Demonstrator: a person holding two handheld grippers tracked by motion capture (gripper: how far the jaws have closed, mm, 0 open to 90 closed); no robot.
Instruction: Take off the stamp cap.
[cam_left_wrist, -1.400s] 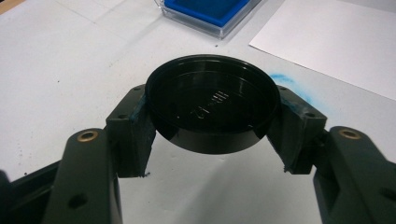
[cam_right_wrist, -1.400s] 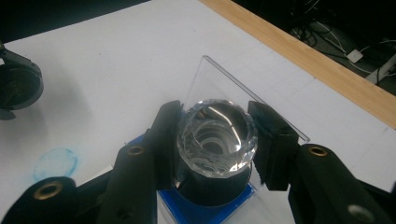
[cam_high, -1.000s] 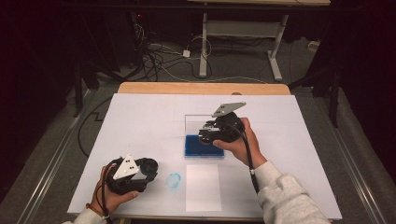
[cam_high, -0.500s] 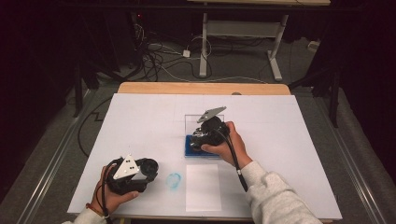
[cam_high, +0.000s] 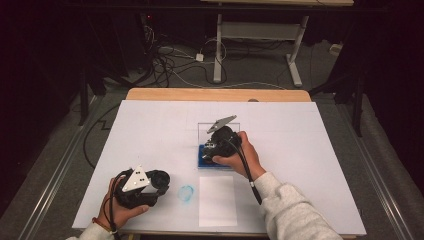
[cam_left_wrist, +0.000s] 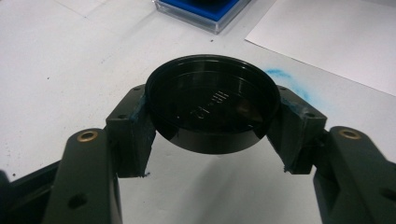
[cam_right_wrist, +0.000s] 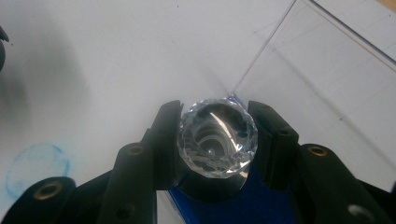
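Glass ball (cam_right_wrist: 217, 136), faceted, hard and slippery, likely chips if dropped; the right claw (cam_right_wrist: 217, 140) clamps its widest sides at frame centre, over the blue box (cam_right_wrist: 233, 205). Left claw (cam_left_wrist: 211, 126) grips a black lid (cam_left_wrist: 212, 105) by its rim.

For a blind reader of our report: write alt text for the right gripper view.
The right gripper clamps a clear faceted crystal ball between its two black jaws, above a blue-lined case with a clear upright lid. Behind lies the white table, with a faint blue ring mark at lower left.
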